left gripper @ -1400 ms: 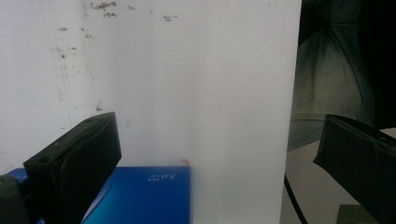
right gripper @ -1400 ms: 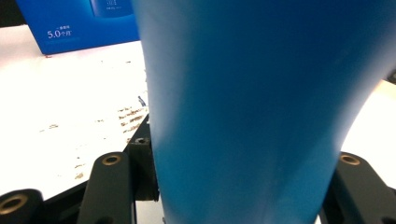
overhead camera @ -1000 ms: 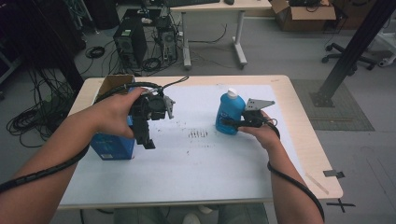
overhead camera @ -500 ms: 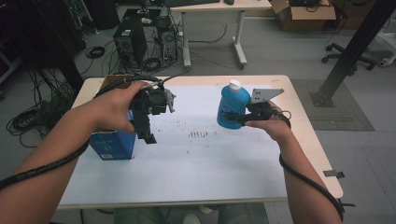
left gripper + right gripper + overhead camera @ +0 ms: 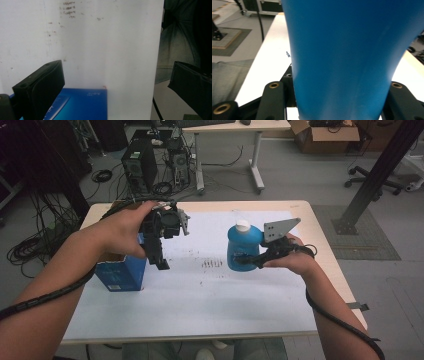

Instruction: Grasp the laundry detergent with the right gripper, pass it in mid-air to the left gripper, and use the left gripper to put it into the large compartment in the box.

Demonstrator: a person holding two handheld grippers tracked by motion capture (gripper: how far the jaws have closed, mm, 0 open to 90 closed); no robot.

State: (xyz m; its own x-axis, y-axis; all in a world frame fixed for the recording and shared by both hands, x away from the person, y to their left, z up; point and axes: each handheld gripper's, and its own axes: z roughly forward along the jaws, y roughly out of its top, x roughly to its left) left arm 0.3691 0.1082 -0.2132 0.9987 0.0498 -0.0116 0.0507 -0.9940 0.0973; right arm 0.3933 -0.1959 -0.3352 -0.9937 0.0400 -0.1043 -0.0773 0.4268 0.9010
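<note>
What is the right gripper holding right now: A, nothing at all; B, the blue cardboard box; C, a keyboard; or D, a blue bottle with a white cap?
D: the right gripper is shut on the blue bottle, held upright off the table, and the bottle's blue body sits between its jaws in the right gripper view.

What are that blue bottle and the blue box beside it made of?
The blue bottle looks like smooth, slightly glossy plastic: even colour, soft sheen, moulded curves, white cap. The blue box seems printed cardboard: flat faces, sharp folded edges, open brown flaps.
</note>
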